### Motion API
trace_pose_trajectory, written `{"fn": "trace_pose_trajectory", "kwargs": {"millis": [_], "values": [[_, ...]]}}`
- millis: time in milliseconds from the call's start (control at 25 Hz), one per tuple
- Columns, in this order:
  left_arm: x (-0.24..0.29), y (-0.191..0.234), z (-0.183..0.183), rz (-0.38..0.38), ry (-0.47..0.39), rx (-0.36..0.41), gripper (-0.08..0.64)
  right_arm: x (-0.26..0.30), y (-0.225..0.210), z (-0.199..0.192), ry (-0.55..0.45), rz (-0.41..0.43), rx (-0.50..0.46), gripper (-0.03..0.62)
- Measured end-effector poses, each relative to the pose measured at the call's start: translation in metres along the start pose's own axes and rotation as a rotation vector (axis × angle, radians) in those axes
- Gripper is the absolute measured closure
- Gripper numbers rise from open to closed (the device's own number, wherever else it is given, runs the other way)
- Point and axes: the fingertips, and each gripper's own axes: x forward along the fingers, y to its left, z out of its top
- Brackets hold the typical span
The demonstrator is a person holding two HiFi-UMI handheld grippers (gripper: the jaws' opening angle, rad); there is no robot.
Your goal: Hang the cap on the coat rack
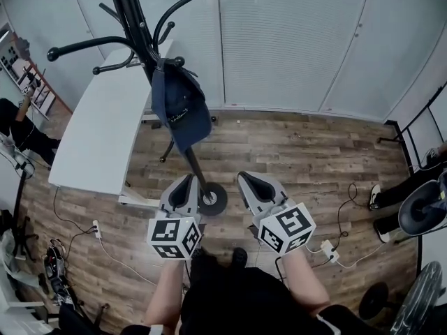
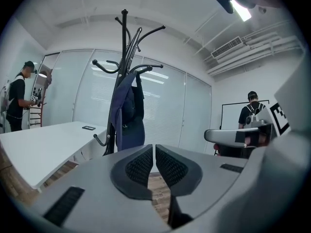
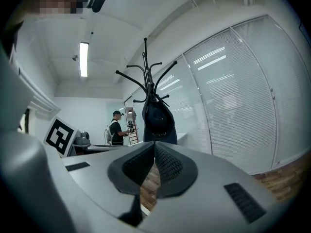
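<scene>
A dark blue cap (image 1: 180,110) hangs on a hook of the black coat rack (image 1: 140,26), beside its pole. The rack's round base (image 1: 211,198) stands on the wood floor. My left gripper (image 1: 183,187) is low, just left of that base, well below the cap and apart from it. Its jaws are shut with nothing between them. My right gripper (image 1: 253,185) is beside it on the right, also shut and empty. The left gripper view shows the cap (image 2: 127,115) on the rack (image 2: 125,42) beyond the gripper (image 2: 154,147). In the right gripper view the cap (image 3: 158,120) hangs above the gripper (image 3: 154,145).
A white table (image 1: 105,131) stands left of the rack. Glass partitions with blinds run along the back. A power strip (image 1: 328,250) with cables lies on the floor at right, near a chair (image 1: 422,208). People stand at the left (image 1: 21,135) and right (image 2: 251,111).
</scene>
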Motion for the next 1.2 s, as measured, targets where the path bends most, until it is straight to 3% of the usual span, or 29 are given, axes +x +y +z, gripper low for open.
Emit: {"fn": "trace_pose_trajectory", "kwargs": {"millis": [520,1200], "values": [[-0.003,-0.023,0.013,-0.041,-0.045,0.054,0.541,0.000,-0.004,-0.003,0.029,-0.004,-0.052,0.561],[-0.007,-0.026,0.008,-0.049,-0.026,0.087,0.541,-0.001,0.001,-0.006,0.038,0.002,-0.054,0.561]]}}
